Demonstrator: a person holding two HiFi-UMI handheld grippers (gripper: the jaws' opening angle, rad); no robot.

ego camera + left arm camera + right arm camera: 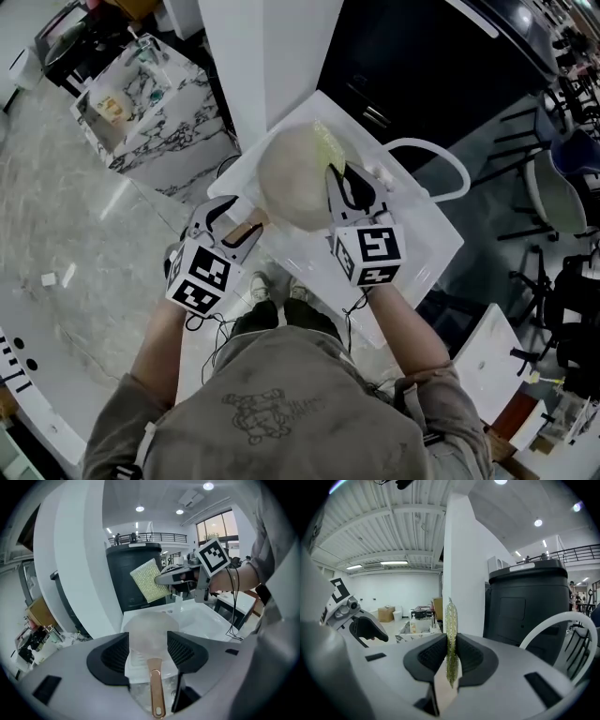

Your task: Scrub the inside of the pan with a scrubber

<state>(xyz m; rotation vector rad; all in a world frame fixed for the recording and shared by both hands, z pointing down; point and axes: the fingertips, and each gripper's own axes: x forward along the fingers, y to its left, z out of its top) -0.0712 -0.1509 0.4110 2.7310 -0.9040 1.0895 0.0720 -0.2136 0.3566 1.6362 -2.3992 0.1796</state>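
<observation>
"What is the person wearing?"

"A grey short-sleeved T-shirt [281, 403] with a faint line drawing on it, low in the frame, and dark trousers [281, 319] above it."

"And the tools?"

"The left gripper [232, 228] and right gripper [349, 187] have pale grey bodies and black ribbed jaws. The left cube [200, 278] and right cube [370, 253] are white with black square markers. Thin black cables [217, 339] trail from them."

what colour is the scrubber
Pale yellow-green scrubber with a fine sparkly mesh; the left gripper view shows it best.
</observation>
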